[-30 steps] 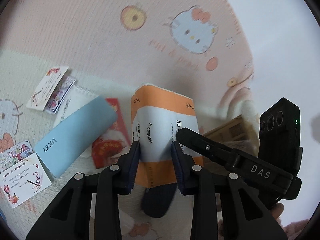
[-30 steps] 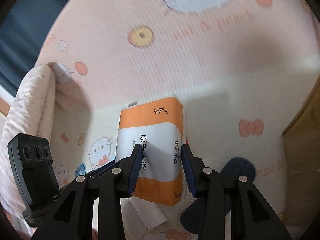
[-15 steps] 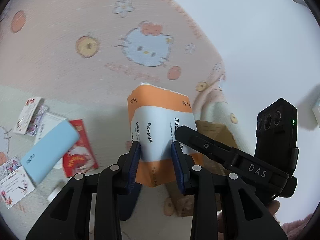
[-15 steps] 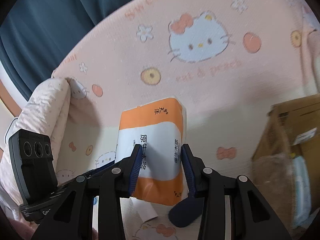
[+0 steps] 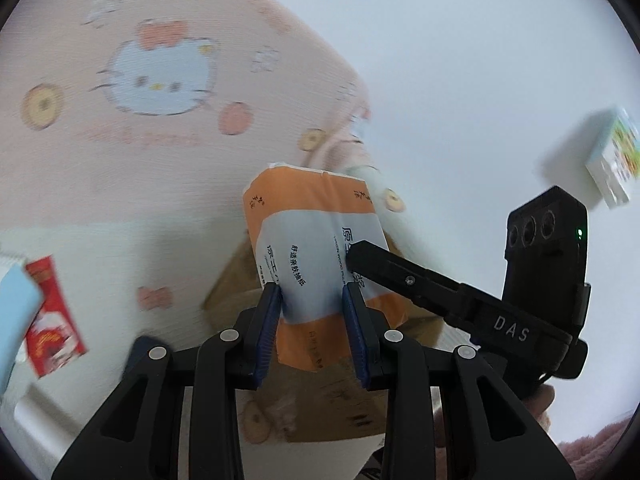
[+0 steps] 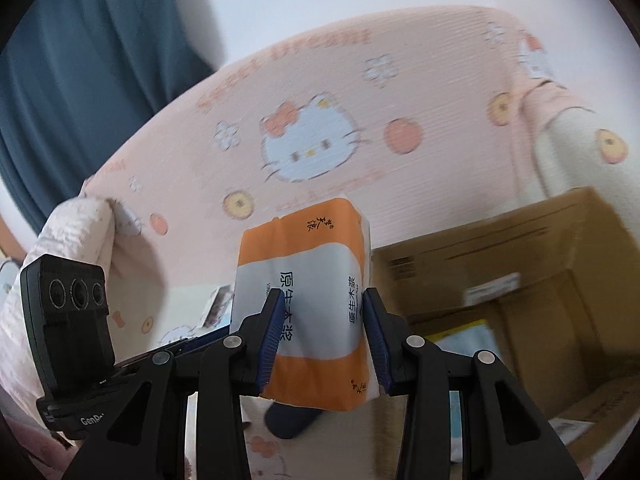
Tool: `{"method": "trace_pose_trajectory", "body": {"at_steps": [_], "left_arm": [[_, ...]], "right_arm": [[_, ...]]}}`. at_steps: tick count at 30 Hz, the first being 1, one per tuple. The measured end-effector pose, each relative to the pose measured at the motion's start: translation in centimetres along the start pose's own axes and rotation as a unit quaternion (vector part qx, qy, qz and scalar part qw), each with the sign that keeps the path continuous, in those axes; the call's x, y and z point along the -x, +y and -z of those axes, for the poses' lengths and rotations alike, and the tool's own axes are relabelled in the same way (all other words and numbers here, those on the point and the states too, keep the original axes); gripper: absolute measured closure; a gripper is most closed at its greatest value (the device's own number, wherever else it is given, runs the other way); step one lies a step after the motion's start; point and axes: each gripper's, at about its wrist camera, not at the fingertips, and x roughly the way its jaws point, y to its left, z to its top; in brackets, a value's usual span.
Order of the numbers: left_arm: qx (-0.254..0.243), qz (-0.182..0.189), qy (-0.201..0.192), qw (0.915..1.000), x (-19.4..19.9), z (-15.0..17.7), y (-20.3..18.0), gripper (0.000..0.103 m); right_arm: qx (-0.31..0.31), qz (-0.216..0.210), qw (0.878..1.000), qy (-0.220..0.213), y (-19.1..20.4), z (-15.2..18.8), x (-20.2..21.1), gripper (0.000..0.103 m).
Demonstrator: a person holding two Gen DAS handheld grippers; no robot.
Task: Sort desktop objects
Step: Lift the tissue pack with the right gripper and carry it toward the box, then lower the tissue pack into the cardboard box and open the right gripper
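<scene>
Orange-and-white tissue pack [image 5: 320, 264], carried clear of the surface between both tools. In each wrist view its long axis runs away from the camera, along the fingers, with the far orange end raised and free. The left gripper [image 5: 314, 328] is clamped on the pack: the blue pads [image 5: 269, 332] press its two flanks at the near white band, dimpling the soft wrapper. The right gripper [image 6: 322, 334] is likewise closed on the same pack from the opposite side, its pads [image 6: 272, 336] bearing on the white band; in the left view one of its black fingers crosses the pack's right face. Neither tool is nearer; they share the load.

Cardboard box [image 6: 520, 300], open-topped, lies to the right of and beyond the pack in the right view, and directly behind and below it in the left view; it is judged to be the destination, so the coming move turns on carrying the pack rightward over the box mouth. Beyond: pink cartoon-cat bedding [image 6: 320, 128], a red packet [image 5: 50, 320] left behind on the surface.
</scene>
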Motion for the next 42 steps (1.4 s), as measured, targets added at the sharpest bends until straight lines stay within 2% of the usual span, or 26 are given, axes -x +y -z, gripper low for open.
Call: {"method": "trace_pose_trajectory", "body": {"at_steps": [9,14,19,27,30,36,40,42], "left_arm": [[-0.071,0.011,0.063,0.9955,-4.9,-0.4,-4.9,0.068],[-0.066,0.02,0.101,0.9925,-7.1,-0.1,-5.2,0.068],[-0.072,0.012,0.129,0.989,-8.6,0.8,-5.9,0.068],[-0.083,0.01,0.148,0.9854,-9.7,1.1,-6.2,0.068],[-0.083,-0.006,0.168,0.9822,-10.2,1.3,-6.2,0.068],[-0.118,-0.036,0.192,0.9735,-10.6,1.7,-7.1,0.061],[-0.132,-0.043,0.191,0.9718,-10.3,2.0,-7.5,0.053],[-0.133,-0.042,0.19,0.9718,-10.2,1.9,-7.4,0.053]], "right_arm": [[-0.079,0.007,0.997,0.004,-7.0,0.9,2.9,0.066],[-0.117,0.01,0.993,0.017,-9.9,2.0,3.1,0.066],[-0.134,0.015,0.99,0.03,-11.4,2.9,2.6,0.066],[-0.202,-0.02,0.978,0.048,-14.9,4.1,1.7,0.066],[-0.224,-0.035,0.972,0.065,-15.7,4.9,0.8,0.066],[-0.204,-0.012,0.974,0.096,-15.5,5.0,-1.0,0.066],[-0.19,0.006,0.973,0.134,-15.3,5.0,-2.4,0.065],[-0.181,0.012,0.972,0.148,-14.9,5.1,-2.8,0.065]]}}
